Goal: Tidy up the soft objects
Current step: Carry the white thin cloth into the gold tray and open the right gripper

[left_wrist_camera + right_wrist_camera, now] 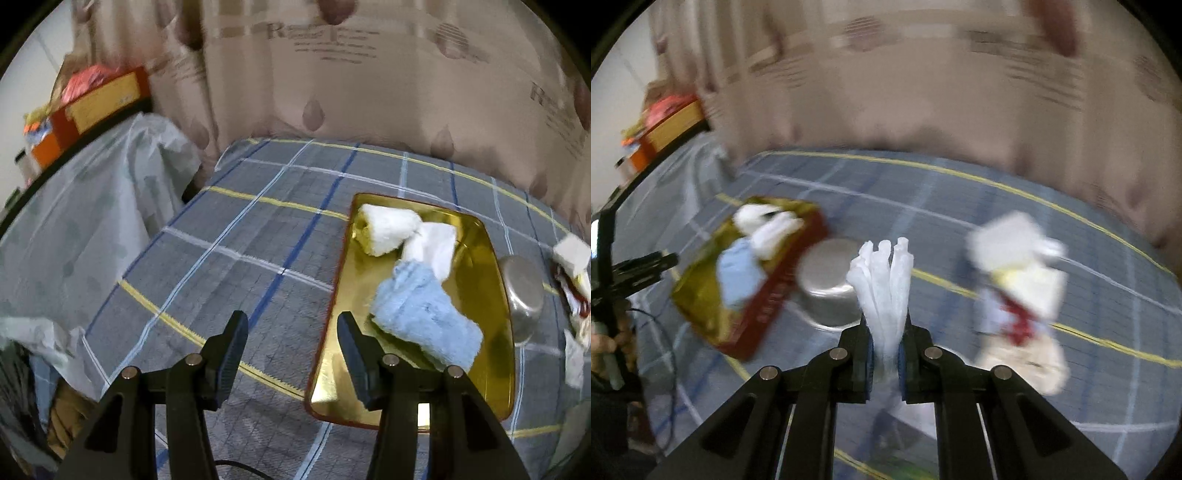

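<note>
with your right tongs (885,345) clenched on only the lower end of the white cloth (882,291), held above the table (960,206) right of the tray (764,314), and your left tongs (291,332) released, a fast swing may slip it out.

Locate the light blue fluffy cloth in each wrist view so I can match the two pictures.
Left wrist view: light blue fluffy cloth lies lower right, in the gold rectangular tray, beyond the right fingertip.
Right wrist view: cloth sits left of centre, blurred, in the tray.
Shared landmark: upturned steel bowl beside the tray.
</note>
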Available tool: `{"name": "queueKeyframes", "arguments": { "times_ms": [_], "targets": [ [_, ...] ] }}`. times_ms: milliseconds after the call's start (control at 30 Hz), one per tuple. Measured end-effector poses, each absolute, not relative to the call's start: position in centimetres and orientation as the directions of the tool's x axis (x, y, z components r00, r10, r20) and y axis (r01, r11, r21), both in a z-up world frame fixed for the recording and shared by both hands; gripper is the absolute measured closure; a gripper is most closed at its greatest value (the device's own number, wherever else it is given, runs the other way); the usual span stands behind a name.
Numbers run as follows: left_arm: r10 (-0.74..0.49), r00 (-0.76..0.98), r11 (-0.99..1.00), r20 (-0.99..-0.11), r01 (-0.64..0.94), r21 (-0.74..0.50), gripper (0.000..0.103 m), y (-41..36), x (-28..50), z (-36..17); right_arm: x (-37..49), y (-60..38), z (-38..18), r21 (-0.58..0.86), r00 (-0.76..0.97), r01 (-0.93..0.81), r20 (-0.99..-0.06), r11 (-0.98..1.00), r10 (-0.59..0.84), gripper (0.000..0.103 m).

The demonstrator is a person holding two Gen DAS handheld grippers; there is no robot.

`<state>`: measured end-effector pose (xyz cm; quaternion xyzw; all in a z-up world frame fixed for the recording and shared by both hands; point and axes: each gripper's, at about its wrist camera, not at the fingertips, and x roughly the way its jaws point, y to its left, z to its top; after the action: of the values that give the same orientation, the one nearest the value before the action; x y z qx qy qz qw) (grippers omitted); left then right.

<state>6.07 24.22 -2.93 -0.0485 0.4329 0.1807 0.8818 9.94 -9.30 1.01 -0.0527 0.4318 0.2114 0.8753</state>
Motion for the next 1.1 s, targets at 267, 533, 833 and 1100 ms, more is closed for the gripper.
{"name": "queueKeyframes", "arguments": {
  "times_ms": [267, 533, 833, 1100],
  "targets": [
    [0.304, 0.545, 0.897, -0.782, -0.440, 0.042, 0.052, 26.5, 5.5, -2.7, 11.2, 1.7, -0.7, 0.097, 0.459, -0.563, -0.789, 0.821, 0.408, 0.094],
    [0.294, 0.532, 0.860, -0.794, -0.509, -0.023, 0.052, 28.7, 4.9, -2.6, 13.3, 7.1, -2.8, 0.072, 0.431, -0.593, -0.813, 0.802, 0.392, 0.093],
    [0.267, 0.529, 0.855, -0.805, -0.515, -0.055, 0.052, 29.1, 4.9, -2.9, 15.2, 9.1, -5.2, 0.059, 0.406, -0.587, -0.841, 0.807, 0.357, 0.090],
    [0.269, 0.524, 0.859, -0.808, -0.510, -0.045, 0.052, 28.9, 5.1, -3.1, 14.6, 9.4, -4.5, 0.075, 0.424, -0.593, -0.817, 0.802, 0.390, 0.061]
  ]
}}
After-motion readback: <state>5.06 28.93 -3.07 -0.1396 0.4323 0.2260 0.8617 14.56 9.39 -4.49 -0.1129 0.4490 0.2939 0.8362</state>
